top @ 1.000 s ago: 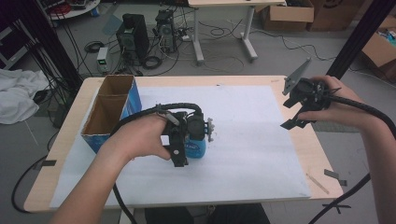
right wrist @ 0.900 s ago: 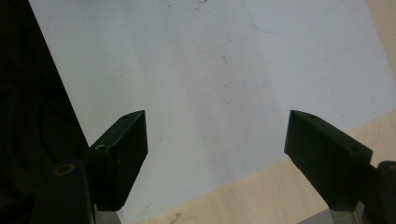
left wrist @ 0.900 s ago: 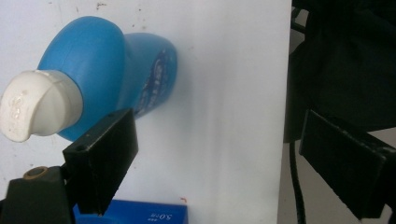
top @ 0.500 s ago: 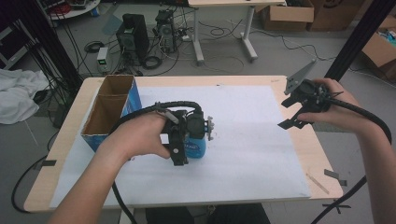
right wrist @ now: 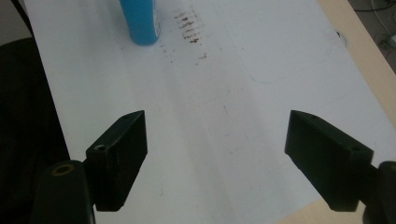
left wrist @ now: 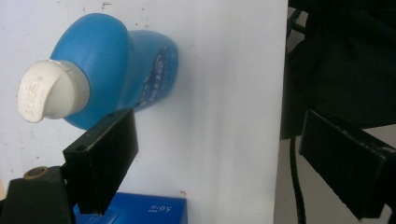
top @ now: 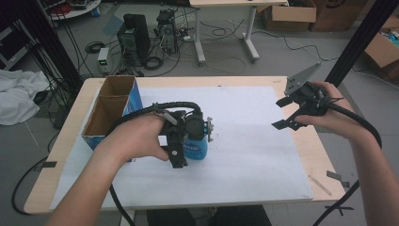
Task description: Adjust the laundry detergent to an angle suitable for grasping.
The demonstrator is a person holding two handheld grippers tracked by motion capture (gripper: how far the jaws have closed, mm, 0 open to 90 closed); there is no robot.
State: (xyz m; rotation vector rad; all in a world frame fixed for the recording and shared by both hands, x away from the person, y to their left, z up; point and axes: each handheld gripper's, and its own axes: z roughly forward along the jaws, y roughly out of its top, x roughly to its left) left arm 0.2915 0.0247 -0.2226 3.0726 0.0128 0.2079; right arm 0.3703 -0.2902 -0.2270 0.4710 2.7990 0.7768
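Note:
A blue bottle [top: 196,147] with a white cap [left wrist: 49,91] stands upright on the white paper, left of the table's middle. My left gripper [top: 183,149] hangs over it, pointing down, open. In the left gripper view the bottle [left wrist: 119,65] sits just beyond the left jaw, outside the wide gap of the gripper [left wrist: 224,163]. My right gripper [top: 283,113] is held above the paper's right edge, open and empty. The right gripper view shows its jaws [right wrist: 215,158] spread wide over bare paper, with the bottle's base [right wrist: 140,21] far off.
An open blue cardboard box [top: 104,123] with two compartments stands at the table's left, close to my left hand; its corner [left wrist: 140,210] lies under the left jaw. White paper [top: 254,160] covers most of the wooden table [top: 324,146]. Brown specks [right wrist: 187,25] mark the paper near the bottle.
My right gripper has drifted a little toward the near side and inward over the paper's edge. The left gripper and the bottle have stayed put.

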